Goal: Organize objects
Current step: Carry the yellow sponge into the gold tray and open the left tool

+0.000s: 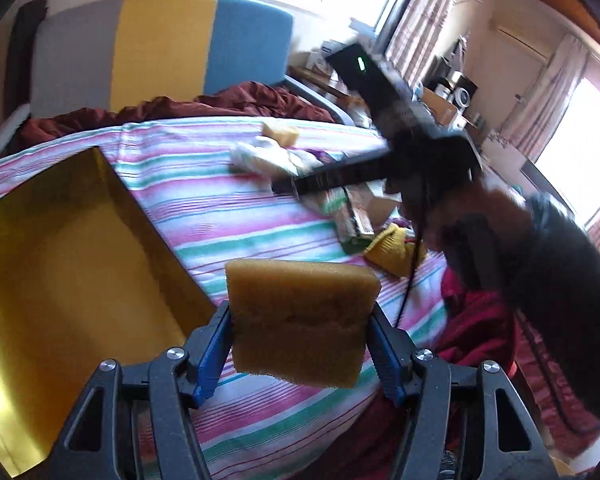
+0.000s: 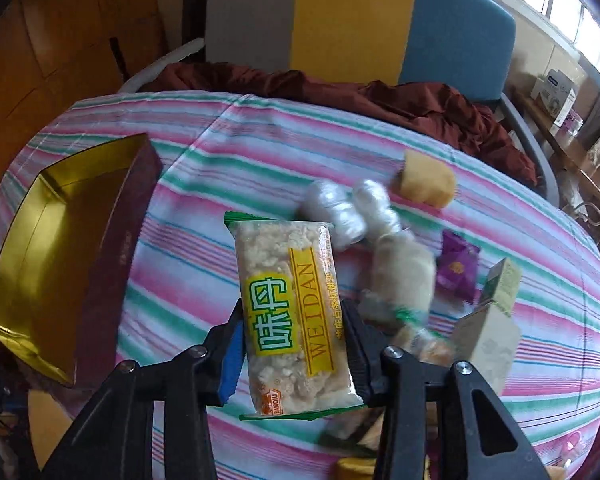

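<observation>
Hovering above the striped cloth (image 2: pixel 260 152), left gripper (image 1: pixel 300 334) pinching the sponge (image 1: pixel 300 320) and right gripper (image 2: pixel 296 344) squeezing the snack bar (image 2: pixel 290 312), both risk colliding while crowding toward the gold box (image 2: pixel 40 260).

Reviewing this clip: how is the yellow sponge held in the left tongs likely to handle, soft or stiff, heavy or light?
The sponge probably compresses easily: its sides pinch inward where the left tongs squeeze it. It looks porous, so likely light for its size. Its rough foam surface seems unlikely to slip.
</observation>
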Available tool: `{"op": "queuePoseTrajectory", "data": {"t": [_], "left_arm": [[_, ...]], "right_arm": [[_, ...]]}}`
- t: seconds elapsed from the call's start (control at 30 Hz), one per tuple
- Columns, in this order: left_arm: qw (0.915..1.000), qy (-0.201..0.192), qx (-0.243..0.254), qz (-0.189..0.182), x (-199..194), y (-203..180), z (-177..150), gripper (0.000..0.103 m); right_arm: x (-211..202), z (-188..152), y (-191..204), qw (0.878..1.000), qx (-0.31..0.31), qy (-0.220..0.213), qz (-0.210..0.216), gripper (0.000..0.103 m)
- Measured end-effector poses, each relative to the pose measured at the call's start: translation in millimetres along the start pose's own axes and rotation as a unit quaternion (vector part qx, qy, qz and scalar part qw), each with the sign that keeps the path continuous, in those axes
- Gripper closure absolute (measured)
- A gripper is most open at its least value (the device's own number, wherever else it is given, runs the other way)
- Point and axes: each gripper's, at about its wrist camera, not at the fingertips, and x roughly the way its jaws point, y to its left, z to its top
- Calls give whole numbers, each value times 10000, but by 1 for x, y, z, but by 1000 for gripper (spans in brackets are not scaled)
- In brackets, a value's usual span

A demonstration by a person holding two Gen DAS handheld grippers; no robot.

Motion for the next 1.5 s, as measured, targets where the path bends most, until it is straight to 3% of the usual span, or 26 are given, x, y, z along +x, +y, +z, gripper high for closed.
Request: {"op": "queuePoseTrajectory", "data": {"t": [0.23,0.4,0.6,0.73,0.9,0.97,1.03,1.13,1.3,1.5], "left_arm": [[9928,-175,-670,981,-50,63,-16,38],[9712,-1,-1489,1859,-81,121,-38,38],[9511,285,-1909,2411,-87,154,-53,38],[9435,521,-1977,2609,-80,169,-58,38],[9406,661,-1966,2687,-71,172,-65,34],[9410,658,-1874,2741,-69,170,-66,30],[9419,609,-1801,2770,-69,168,-67,19],[9430,509,-1684,2825,-71,161,-68,13],[9421,-17,-1613,2939,-90,153,-65,13],[9249,-669,-1740,3314,-118,148,-64,9]], "right_arm": [[41,-33,25,9995,-41,317,-18,59],[41,-35,25,9998,-111,159,-60,59],[40,-35,28,9995,-245,123,-153,60],[42,-34,30,9994,-276,117,-178,60],[42,-35,31,9993,-305,111,-205,60],[42,-35,30,9992,-310,108,-208,60],[42,-35,30,9993,-305,108,-206,60],[42,-35,30,9993,-307,106,-208,60],[42,-36,30,9993,-293,103,-199,60],[42,-36,30,9995,-228,63,-227,59]]}}
